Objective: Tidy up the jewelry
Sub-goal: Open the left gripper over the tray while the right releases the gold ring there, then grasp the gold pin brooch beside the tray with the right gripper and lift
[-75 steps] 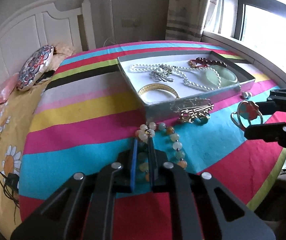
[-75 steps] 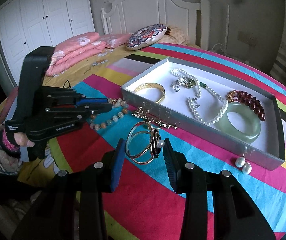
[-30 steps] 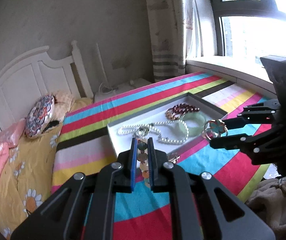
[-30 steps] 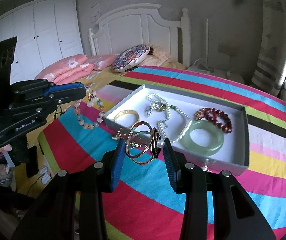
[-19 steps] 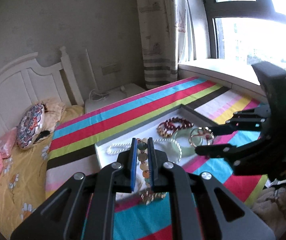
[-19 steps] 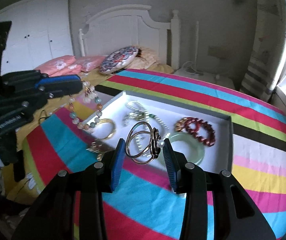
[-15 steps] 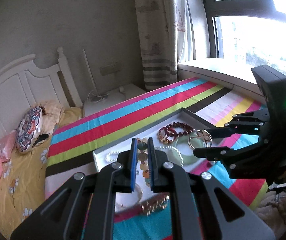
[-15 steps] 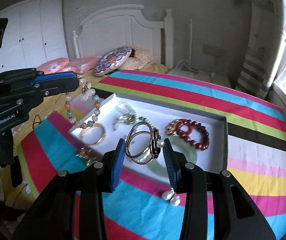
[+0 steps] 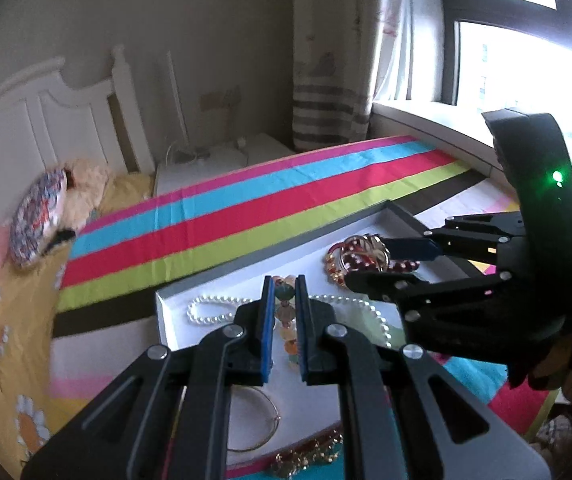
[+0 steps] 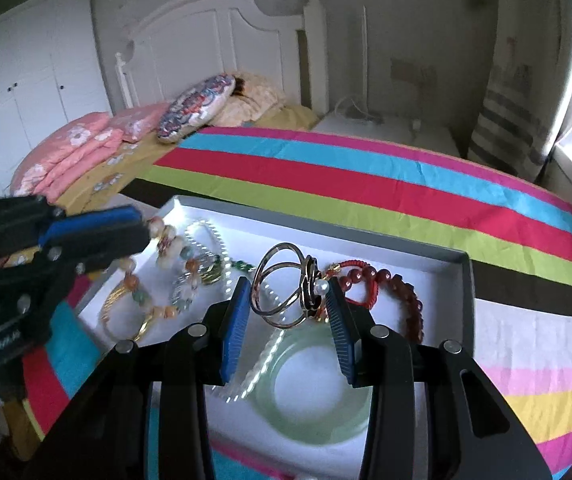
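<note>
A grey box with a white inside [image 10: 426, 250] [image 9: 222, 280] lies on the striped bedspread. My left gripper [image 9: 285, 290] is shut on a multicoloured bead bracelet [image 9: 286, 312] that hangs over the box; it also shows in the right wrist view [image 10: 166, 248]. My right gripper [image 10: 289, 280] is shut on a gold wire bangle with a pearl [image 10: 286, 290] above the box; it also shows in the left wrist view [image 9: 366, 254]. In the box lie a pearl necklace [image 9: 210, 314], a green jade bangle [image 10: 314, 392], a red bead bracelet [image 10: 402, 292] and a gold bangle [image 10: 126, 320].
A gold ornament [image 9: 310, 458] lies on the bedspread [image 10: 366, 184] at the box's near edge. A round patterned cushion [image 10: 196, 108] and pink folded bedding [image 10: 82, 148] lie by the white headboard [image 10: 214, 48]. A window [image 9: 526, 68] and striped curtain [image 9: 326, 80] stand at the right.
Both grippers have moved forward over the box with their jewellery. The bead bracelet now hangs above the pearls, and the gold wire bangle is above the jade bangle and red beads.
</note>
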`<state>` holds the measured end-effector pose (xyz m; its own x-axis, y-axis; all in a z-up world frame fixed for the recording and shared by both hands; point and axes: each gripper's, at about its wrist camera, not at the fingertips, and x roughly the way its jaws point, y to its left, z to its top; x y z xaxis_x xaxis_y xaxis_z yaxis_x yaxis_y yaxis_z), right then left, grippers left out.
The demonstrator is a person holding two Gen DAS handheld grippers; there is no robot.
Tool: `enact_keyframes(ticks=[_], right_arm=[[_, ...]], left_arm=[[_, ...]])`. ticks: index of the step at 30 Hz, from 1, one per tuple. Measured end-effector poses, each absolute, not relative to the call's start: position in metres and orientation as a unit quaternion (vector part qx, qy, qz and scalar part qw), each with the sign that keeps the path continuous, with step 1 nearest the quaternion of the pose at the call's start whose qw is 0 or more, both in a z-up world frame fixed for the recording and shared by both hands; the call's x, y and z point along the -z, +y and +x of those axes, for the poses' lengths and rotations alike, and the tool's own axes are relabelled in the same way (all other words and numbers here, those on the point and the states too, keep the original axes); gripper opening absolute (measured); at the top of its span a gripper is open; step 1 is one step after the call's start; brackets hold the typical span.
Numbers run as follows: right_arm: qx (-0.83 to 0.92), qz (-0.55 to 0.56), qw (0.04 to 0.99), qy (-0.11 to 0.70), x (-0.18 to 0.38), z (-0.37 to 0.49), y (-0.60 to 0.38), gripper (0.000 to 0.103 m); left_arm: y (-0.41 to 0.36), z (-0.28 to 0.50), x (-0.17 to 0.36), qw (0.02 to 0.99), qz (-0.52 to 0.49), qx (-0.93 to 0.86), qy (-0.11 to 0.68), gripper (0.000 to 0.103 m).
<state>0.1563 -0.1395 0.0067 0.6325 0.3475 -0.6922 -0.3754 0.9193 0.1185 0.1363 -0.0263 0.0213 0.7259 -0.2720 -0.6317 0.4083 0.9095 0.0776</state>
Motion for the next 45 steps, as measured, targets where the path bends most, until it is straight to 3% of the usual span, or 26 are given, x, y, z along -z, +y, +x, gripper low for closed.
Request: enact_keyframes(ticks=[8, 10, 11, 12, 20, 34, 45], right_arm=[[-0.173, -0.025, 0.897, 0.406, 0.013, 0.184, -0.127, 0.04], [-0.17, -0.017, 0.899, 0.402, 0.012, 0.183, -0.128, 0.052], [-0.171, -0.016, 0.901, 0.399, 0.01, 0.181, -0.128, 0.058], [-0.171, -0.018, 0.903, 0.394, 0.009, 0.178, -0.129, 0.059], [-0.186, -0.005, 0.914, 0.361, -0.014, 0.142, -0.149, 0.059], [-0.222, 0.002, 0.903, 0.368, -0.001, 0.069, -0.153, 0.062], [-0.267, -0.084, 0.888, 0.365, 0.006, 0.046, -0.096, 0.064]], left_arm=[[-0.015, 0.162, 0.003, 0.922, 0.085, 0.16, 0.344, 0.013], [-0.01, 0.164, 0.005, 0.923, 0.078, 0.152, 0.345, 0.037], [-0.006, 0.161, 0.004, 0.927, 0.075, 0.145, 0.337, 0.057], [-0.004, 0.159, 0.002, 0.931, 0.075, 0.14, 0.33, 0.069], [0.027, 0.124, -0.016, 0.947, 0.071, 0.105, 0.295, 0.098], [0.082, 0.046, 0.009, 0.953, 0.051, 0.043, 0.296, 0.1], [0.084, 0.038, 0.034, 0.948, 0.076, 0.034, 0.307, 0.1]])
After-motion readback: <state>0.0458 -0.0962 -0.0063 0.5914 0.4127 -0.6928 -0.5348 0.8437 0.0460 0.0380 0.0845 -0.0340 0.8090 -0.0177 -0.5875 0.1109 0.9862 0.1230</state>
